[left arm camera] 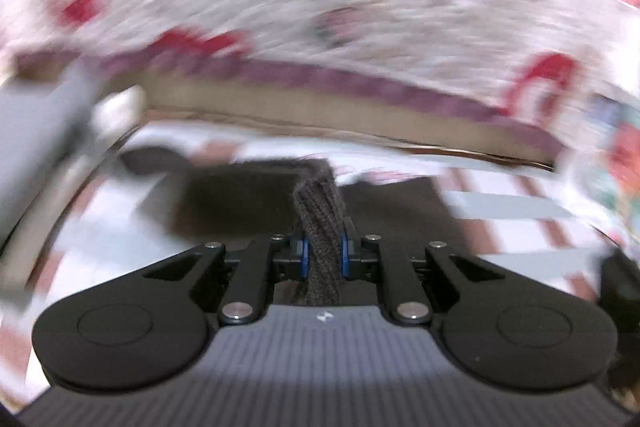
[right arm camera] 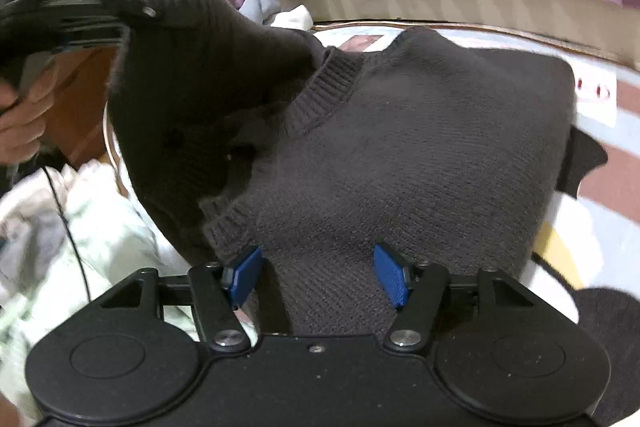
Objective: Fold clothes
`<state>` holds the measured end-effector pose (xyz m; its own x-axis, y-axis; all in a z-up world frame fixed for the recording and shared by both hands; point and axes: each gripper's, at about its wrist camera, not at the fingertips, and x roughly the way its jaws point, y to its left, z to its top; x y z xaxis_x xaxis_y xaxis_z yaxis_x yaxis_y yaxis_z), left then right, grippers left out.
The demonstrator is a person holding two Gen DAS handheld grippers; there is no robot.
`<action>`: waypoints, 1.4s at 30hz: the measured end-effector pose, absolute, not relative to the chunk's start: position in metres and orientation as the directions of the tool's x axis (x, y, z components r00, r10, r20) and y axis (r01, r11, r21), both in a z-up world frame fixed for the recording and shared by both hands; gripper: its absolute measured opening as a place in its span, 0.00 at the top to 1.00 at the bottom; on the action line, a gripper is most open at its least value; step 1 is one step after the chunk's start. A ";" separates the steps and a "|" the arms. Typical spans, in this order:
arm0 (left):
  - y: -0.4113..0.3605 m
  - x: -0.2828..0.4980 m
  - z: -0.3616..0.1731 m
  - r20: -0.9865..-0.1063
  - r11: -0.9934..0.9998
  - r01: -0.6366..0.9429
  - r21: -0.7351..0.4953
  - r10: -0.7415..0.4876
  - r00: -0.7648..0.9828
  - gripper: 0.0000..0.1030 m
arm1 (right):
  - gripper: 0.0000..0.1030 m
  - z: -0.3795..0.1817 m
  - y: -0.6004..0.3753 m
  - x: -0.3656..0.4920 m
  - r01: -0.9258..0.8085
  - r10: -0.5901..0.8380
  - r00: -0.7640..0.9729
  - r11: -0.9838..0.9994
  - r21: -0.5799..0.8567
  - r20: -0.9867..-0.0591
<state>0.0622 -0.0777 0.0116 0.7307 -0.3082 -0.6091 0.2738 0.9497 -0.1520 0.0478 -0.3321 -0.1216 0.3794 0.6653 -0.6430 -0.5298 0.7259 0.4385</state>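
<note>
Dark grey ribbed knit sweater (right arm camera: 400,131) lies across the striped mat (right arm camera: 624,131); its sleeve lifts toward ten o'clock, pinched tight in the left gripper (left arm camera: 322,259), while the right gripper (right arm camera: 318,277) stands wide apart over the hem

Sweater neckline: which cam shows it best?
Right wrist view: the dark sweater spreads across frame, ribbed V-neck sharp. Left wrist view shows only a ribbed strip pinched in the left gripper, the rest motion-blurred.
</note>
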 end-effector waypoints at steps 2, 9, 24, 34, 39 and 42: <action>-0.108 0.060 0.021 -0.606 0.888 0.413 -0.201 -0.444 0.660 0.88 | 0.34 -0.123 -0.350 0.057 -0.453 0.708 0.372 0.703 0.548 -0.601; -0.169 0.077 -0.041 -0.698 0.786 0.462 -0.412 -0.598 0.394 0.88 | 0.34 -0.136 -0.435 0.078 -0.134 0.763 0.475 0.556 0.820 -0.439; -0.199 0.059 -0.074 -0.747 0.720 0.544 -0.431 -0.623 0.232 0.88 | 0.32 -0.141 -0.460 0.079 -0.103 0.825 0.516 0.325 0.940 -0.229; -0.203 0.060 -0.099 -0.776 0.744 0.514 -0.427 -0.593 0.215 0.85 | 0.32 -0.141 -0.420 0.081 -0.197 0.795 0.408 0.558 0.806 -0.450; -0.200 0.058 -0.071 -0.767 0.718 0.563 -0.410 -0.605 0.213 0.53 | 0.90 -0.120 -0.406 0.064 -0.374 0.769 0.485 0.612 0.696 -0.415; -0.178 0.060 -0.036 -0.706 0.691 0.582 -0.427 -0.658 0.263 0.43 | 0.90 -0.108 -0.401 0.064 -0.410 0.726 0.518 0.675 0.613 -0.453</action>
